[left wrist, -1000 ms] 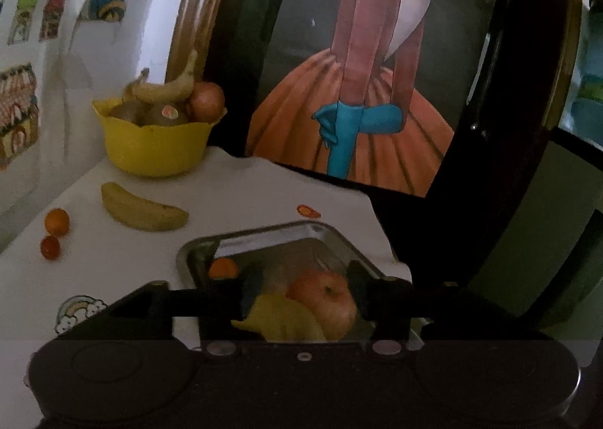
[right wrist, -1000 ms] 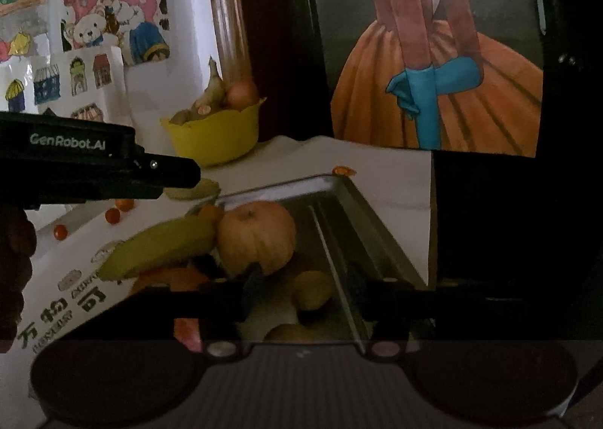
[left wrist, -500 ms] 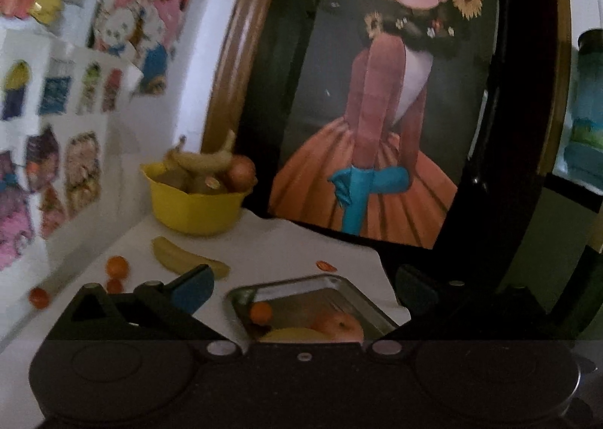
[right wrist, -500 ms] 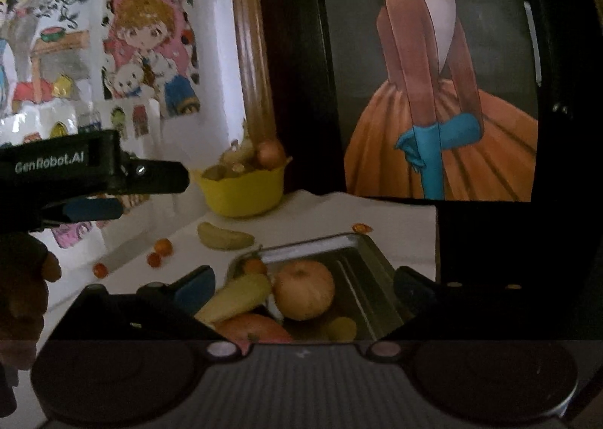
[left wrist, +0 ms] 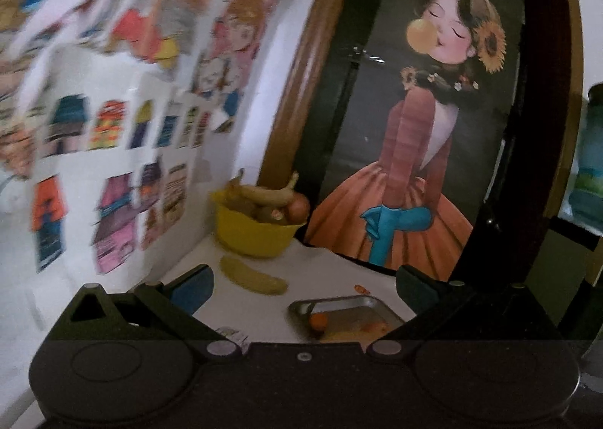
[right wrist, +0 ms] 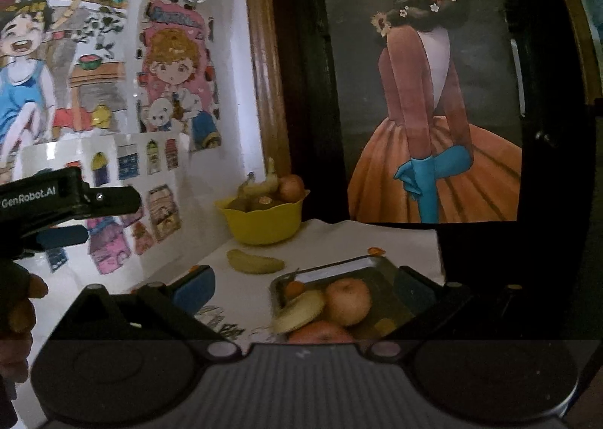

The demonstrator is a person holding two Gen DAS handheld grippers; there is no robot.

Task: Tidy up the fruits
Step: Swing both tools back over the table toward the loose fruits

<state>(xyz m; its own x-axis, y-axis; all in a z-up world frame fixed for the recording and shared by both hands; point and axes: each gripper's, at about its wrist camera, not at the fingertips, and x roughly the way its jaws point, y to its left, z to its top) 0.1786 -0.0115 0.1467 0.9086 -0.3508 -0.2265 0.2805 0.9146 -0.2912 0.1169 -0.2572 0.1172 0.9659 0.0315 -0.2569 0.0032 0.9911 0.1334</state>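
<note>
Both grippers have pulled up and back since a second ago: the tray [right wrist: 380,267] that filled the lower view now sits small beyond the fingers, and you hold each tool with its jaws spread wide and nothing between them. Your left gripper [left wrist: 303,287] hangs over the cloth [left wrist: 324,267] with its view badly smeared by motion, so its aim is hard to trust right now. Your right gripper [right wrist: 305,289] looks down on the tray's pile, where a banana [right wrist: 299,312] leans over the near rim against an apple [right wrist: 347,301]. A loose banana [right wrist: 255,262] lies on the cloth just before the yellow bowl [right wrist: 264,225], which is already heaped. If you add to that heap, the top fruit will likely roll off toward the wall. The leaning banana may slip out if you nudge the tray. Round fruit can also squirt from hard fingers, so close slowly.
</note>
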